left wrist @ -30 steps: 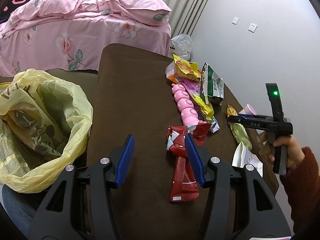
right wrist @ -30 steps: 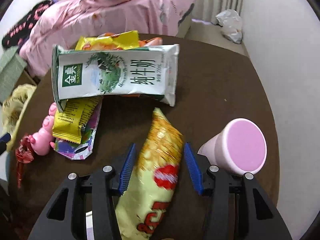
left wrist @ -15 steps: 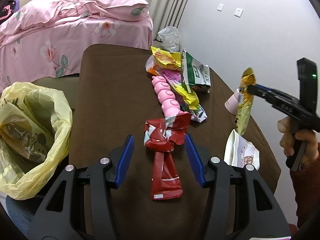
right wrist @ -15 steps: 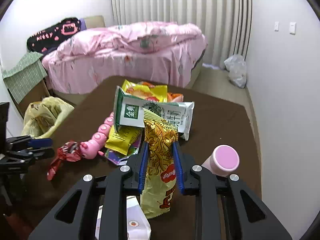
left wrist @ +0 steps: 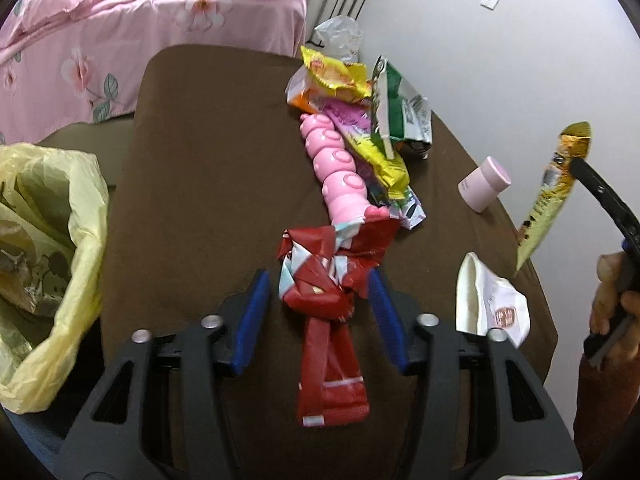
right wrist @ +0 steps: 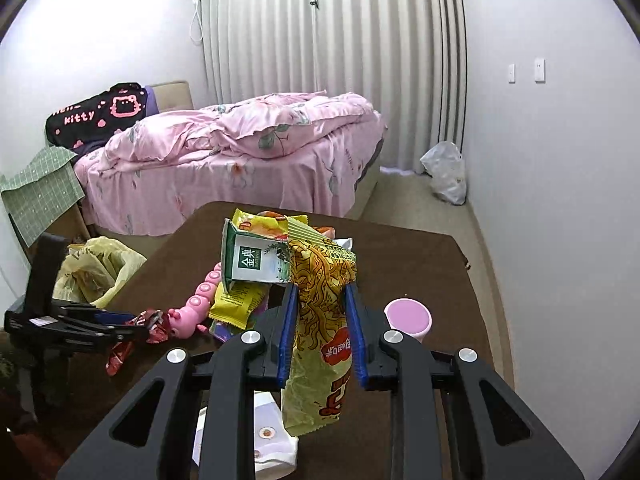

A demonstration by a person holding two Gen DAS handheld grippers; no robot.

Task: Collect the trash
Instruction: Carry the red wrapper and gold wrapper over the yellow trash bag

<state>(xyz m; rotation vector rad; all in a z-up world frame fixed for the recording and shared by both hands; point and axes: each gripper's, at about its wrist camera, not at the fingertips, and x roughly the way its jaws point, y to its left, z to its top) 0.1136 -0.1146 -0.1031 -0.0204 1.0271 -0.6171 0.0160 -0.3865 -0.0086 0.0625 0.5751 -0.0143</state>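
Observation:
A crumpled red wrapper [left wrist: 320,284] lies on the brown table [left wrist: 200,160]. My left gripper [left wrist: 318,280] straddles its knotted upper part with jaws closing; the left pad still stands a little off it. My right gripper [right wrist: 321,292] is shut on a yellow noodle-snack packet [right wrist: 320,332], held up above the table; the left wrist view shows that packet [left wrist: 548,200] hanging at the far right. A yellow trash bag [left wrist: 80,208] gapes open beside the table's left edge.
A pink caterpillar toy [left wrist: 340,160], a green-white milk carton [right wrist: 252,260] and several wrappers [left wrist: 340,76] are piled mid-table. A pink cup [left wrist: 484,184] and a white paper bag [left wrist: 488,300] sit on the right. A pink bed [right wrist: 240,152] stands behind.
The right gripper shut on the yellow packet and lifted it off the table. The left gripper moved forward over the red wrapper and its jaws narrowed.

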